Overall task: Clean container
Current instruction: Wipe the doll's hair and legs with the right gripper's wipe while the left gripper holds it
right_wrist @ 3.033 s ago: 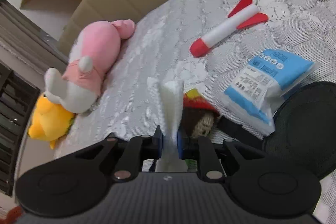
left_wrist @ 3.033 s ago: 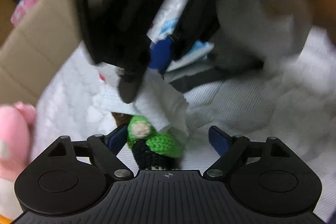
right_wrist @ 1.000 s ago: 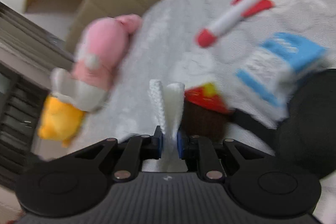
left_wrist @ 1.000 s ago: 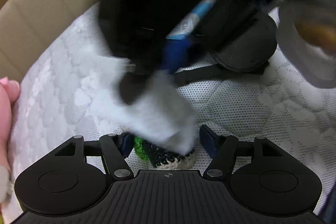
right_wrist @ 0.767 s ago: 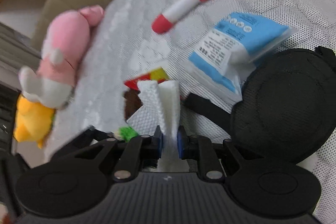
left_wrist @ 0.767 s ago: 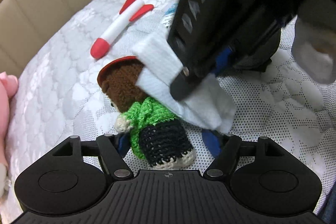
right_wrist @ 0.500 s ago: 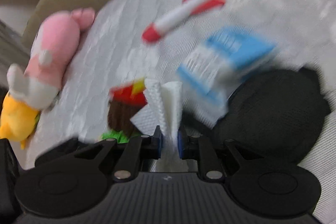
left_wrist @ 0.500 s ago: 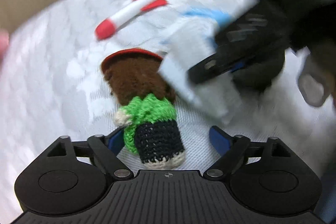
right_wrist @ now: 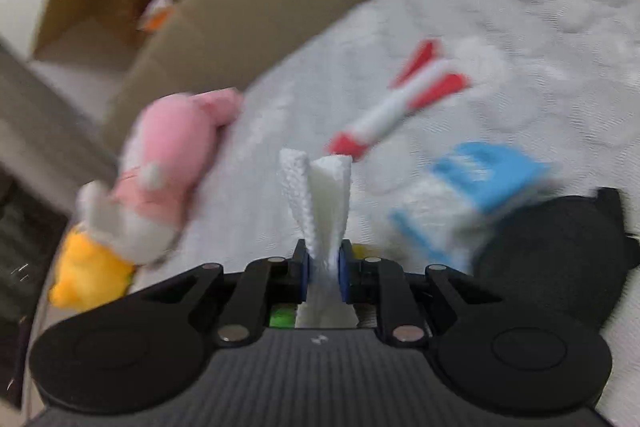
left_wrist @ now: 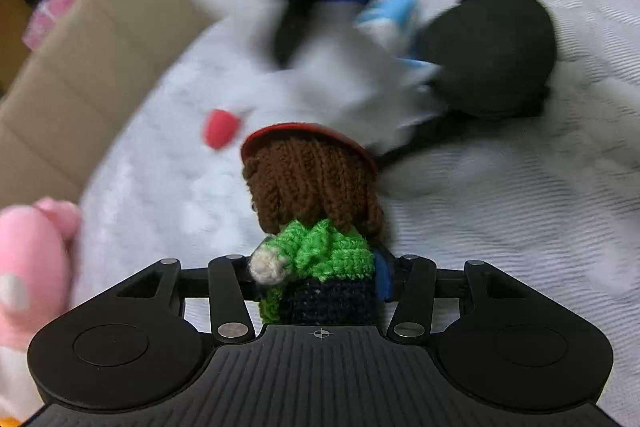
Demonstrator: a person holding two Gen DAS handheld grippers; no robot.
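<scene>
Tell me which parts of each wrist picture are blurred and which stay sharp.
Left wrist view: the crocheted doll with brown hair and green top, held in the left hand-held gripper, is sharp; the white quilted bedding and everything beyond it smears. Right wrist view: the folded white cloth, pinched in the right hand-held gripper, is crisp; the pink plush toy and red-and-white toy rocket are motion-blurred.

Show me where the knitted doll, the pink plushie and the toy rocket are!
knitted doll [left_wrist: 312, 187]: left wrist view, on its brown yarn hair.
pink plushie [right_wrist: 176, 147]: right wrist view, on its pink body.
toy rocket [right_wrist: 394, 117]: right wrist view, on its white middle.
</scene>
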